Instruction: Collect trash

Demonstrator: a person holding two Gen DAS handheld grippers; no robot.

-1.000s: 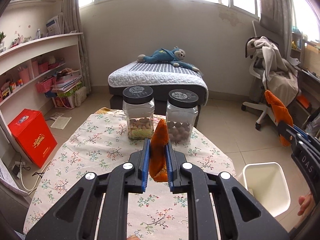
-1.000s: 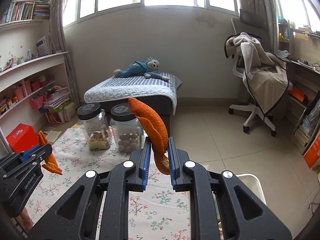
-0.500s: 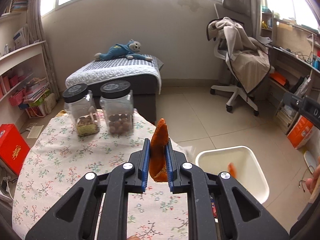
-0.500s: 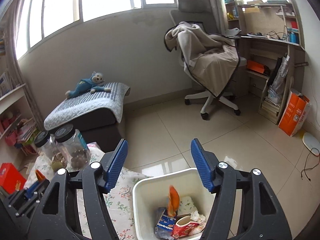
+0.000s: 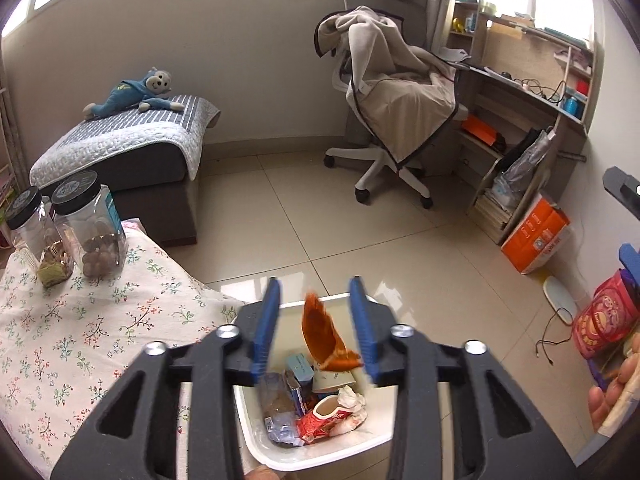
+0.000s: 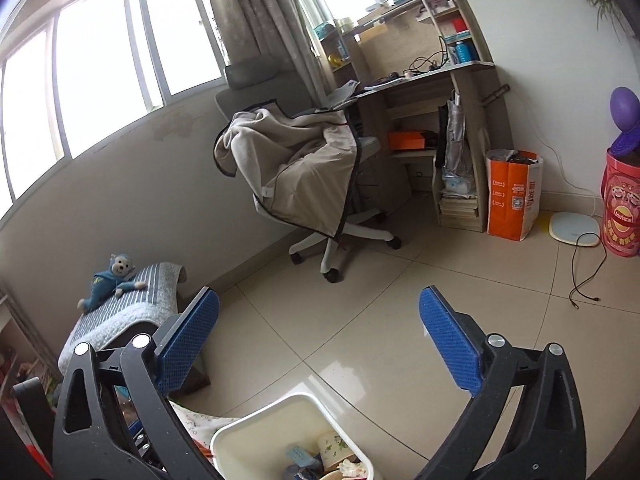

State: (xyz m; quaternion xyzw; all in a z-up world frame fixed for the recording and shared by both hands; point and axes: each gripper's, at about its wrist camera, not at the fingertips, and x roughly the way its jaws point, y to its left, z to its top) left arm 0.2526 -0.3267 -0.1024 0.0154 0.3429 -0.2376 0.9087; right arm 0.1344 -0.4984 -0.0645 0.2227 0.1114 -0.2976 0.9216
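In the left wrist view my left gripper (image 5: pixel 316 320) is open above the white trash bin (image 5: pixel 256 436). An orange peel (image 5: pixel 324 340) is loose between the blue pads, touching neither, over the bin. The bin holds cups, wrappers and crumpled paper (image 5: pixel 316 404). In the right wrist view my right gripper (image 6: pixel 320 344) is wide open and empty, higher up and above the same bin (image 6: pixel 240 436), whose rim shows at the bottom.
A table with a floral cloth (image 5: pixel 80 332) stands left of the bin, with two black-lidded jars (image 5: pixel 90 224) at its far edge. A bed (image 5: pixel 120 148), a draped office chair (image 5: pixel 396 108), a desk (image 6: pixel 432 92) and an orange bag (image 6: pixel 512 196) stand around the tiled floor.
My left gripper swung right from the table to over the bin and opened, letting go of the orange peel. My right gripper, open since dropping its peel, has risen and tilted up.
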